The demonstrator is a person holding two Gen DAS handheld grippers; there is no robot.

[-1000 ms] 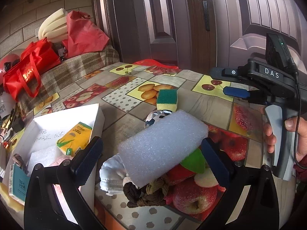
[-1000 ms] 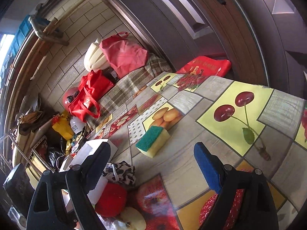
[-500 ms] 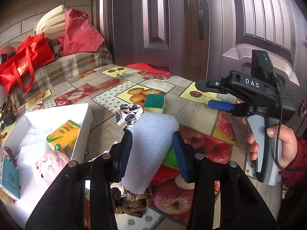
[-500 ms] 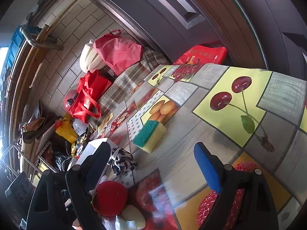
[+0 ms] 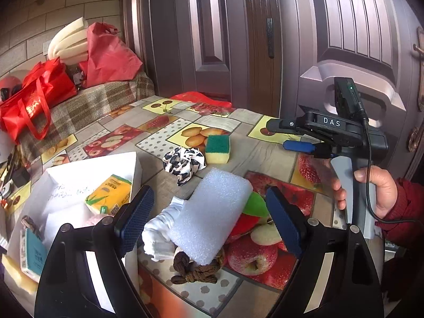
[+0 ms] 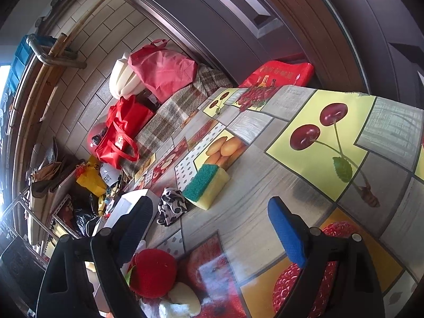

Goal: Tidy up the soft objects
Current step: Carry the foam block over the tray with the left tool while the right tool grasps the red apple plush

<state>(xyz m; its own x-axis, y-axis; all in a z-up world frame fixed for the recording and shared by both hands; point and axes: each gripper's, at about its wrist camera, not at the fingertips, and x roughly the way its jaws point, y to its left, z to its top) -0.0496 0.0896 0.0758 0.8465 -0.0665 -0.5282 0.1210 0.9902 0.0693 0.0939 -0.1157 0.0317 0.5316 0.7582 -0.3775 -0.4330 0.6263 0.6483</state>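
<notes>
Both grippers wide, neither gripping.

The left gripper [image 5: 209, 222] points down at a slant, its jaws opening; a foam block [image 5: 212, 217] lies between them with a gap at each pad, so nothing is pinched. At about 3 o'clock from it, the right gripper [image 6: 212, 228] is held in a hand [image 5: 376, 188] with a red sleeve [image 5: 405, 209], its blue-padded jaws spread wide over bare tabletop.

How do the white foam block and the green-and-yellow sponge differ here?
The white foam block is one plain colour; the green-and-yellow sponge has two layers. The foam block is longer and lies propped on a pile of soft things between the left gripper's opening jaws, untouched by them; the sponge lies flat and alone on the tablecloth. Both are rectangular foam pieces outside the white box.
</notes>
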